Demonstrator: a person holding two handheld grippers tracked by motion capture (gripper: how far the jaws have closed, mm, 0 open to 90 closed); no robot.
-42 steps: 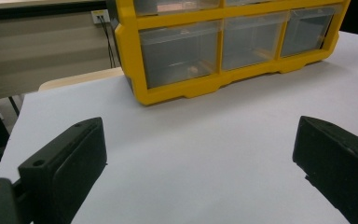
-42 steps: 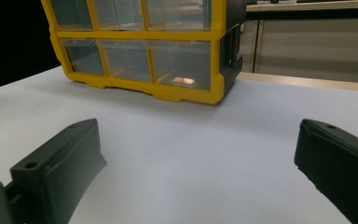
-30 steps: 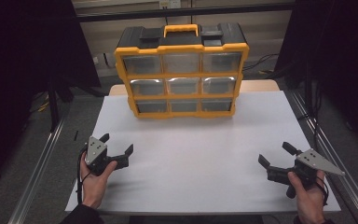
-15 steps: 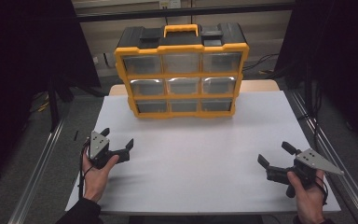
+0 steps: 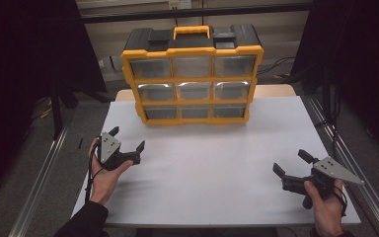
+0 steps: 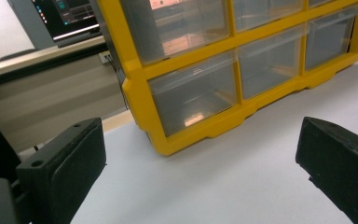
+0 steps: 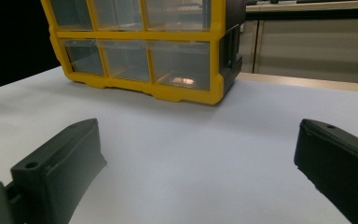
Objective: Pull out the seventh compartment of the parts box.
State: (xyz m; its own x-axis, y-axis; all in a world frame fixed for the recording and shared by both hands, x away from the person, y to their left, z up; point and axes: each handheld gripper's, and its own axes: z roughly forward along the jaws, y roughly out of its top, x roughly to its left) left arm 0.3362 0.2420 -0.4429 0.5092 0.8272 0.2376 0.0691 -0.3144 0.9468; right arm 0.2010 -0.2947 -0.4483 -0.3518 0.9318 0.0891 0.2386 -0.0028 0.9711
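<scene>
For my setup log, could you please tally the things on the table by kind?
Yellow drawer organiser: 1
Clear drawers in it: 9
Left gripper, jaws open: 1
Right gripper, jaws open: 1
Total: 12

Left gripper [image 6: 200, 158]: jaws wide apart, nothing btwn them. Yellow organizer [image 6: 223, 70] ahead, clear drawers, standing on white table [image 6: 223, 186]. Monitor [image 6: 74, 16] top left, bkgd.
</scene>
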